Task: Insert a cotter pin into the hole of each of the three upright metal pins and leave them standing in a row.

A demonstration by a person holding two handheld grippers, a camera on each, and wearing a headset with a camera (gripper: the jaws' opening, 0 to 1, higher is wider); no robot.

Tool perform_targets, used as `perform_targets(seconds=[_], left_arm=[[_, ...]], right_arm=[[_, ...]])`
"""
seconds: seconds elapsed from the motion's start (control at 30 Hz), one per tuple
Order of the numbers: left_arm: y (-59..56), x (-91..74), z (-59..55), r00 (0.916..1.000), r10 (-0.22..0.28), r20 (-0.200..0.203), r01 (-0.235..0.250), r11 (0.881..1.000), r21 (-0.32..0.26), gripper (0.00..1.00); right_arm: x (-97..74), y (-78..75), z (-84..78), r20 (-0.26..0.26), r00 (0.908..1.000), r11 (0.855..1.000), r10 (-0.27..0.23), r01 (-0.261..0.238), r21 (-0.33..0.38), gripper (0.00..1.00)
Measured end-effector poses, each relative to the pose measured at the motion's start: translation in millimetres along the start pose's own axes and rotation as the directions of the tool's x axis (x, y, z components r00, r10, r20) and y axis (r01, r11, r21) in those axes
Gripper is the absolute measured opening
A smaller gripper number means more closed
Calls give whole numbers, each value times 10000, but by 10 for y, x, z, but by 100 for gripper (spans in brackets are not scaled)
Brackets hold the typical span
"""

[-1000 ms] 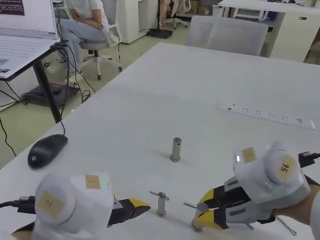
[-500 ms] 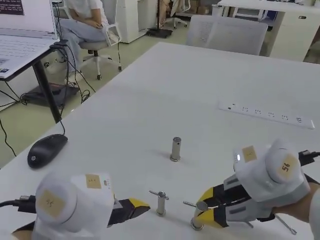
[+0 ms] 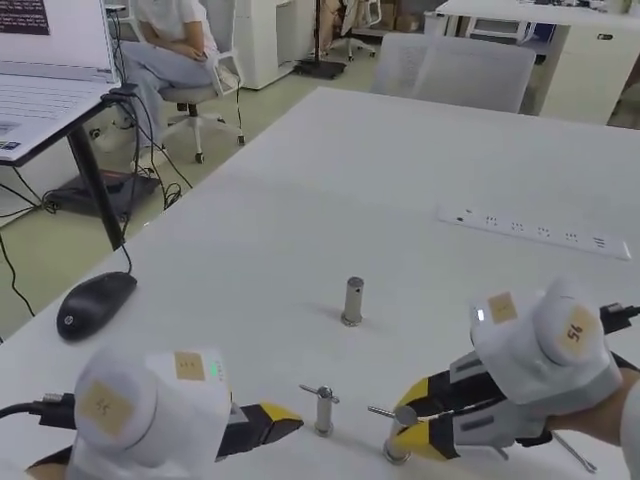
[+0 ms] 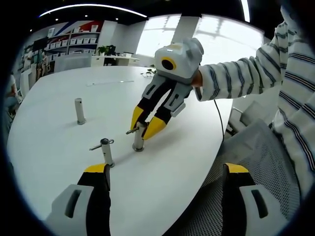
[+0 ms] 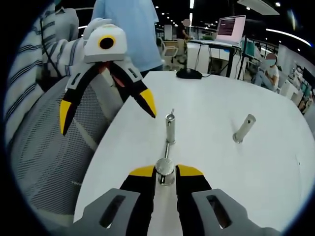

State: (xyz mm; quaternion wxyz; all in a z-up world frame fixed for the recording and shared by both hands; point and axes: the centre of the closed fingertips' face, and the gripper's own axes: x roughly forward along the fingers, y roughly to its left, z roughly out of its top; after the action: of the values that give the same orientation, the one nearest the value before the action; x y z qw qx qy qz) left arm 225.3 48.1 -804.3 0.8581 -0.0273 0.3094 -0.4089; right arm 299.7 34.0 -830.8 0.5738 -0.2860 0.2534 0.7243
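Three metal pins stand on the white table (image 3: 330, 190). The far pin (image 3: 352, 300) (image 4: 78, 111) (image 5: 244, 128) has nothing through it. The middle pin (image 3: 323, 410) (image 4: 107, 153) (image 5: 170, 128) carries a cotter pin (image 3: 317, 390) through its top. My right gripper (image 3: 404, 426) (image 5: 166, 172) (image 4: 146, 129) is shut at the head of the nearest pin (image 3: 396, 447) (image 4: 139, 141) (image 5: 165, 168). It holds a cotter pin (image 3: 380, 411) (image 4: 130, 131) whose tip pokes out the other side. My left gripper (image 3: 291, 422) (image 4: 166, 169) (image 5: 106, 110) stands wide open beside the middle pin, touching nothing.
A black mouse (image 3: 95, 302) lies at the table's left edge and a white power strip (image 3: 530, 232) at the back right. A loose cotter pin (image 3: 572, 452) lies under the right hand. Beyond the table are a laptop (image 3: 50, 80) on a side desk and a seated person (image 3: 175, 40).
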Motion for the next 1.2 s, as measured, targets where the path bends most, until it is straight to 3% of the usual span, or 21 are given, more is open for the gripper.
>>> perform_targets(seconds=[0.27,0.37,0.73,1.0,1.2], left_arm=[[1,-19,-1,10000,23,27,-23,10000,-36,95],[-7,-21,0,10000,-15,24,15,10000,-17,95],[-32,-28,17,9999,-80,61,80,10000,19,95],[-39,-29,6,9999,-85,71,85,10000,6,95],[-31,-26,-1,9999,-59,86,59,10000,-48,94]], right_arm=[[0,0,29,107,9999,9998,23,-26,198,20],[-6,25,50,192,9997,9975,178,-191,675,22],[-93,-66,173,507,9986,9966,-153,111,820,28],[-193,-284,303,868,9938,9905,-699,588,1246,30],[-207,-508,363,987,9849,9745,-1425,1221,1880,31]])
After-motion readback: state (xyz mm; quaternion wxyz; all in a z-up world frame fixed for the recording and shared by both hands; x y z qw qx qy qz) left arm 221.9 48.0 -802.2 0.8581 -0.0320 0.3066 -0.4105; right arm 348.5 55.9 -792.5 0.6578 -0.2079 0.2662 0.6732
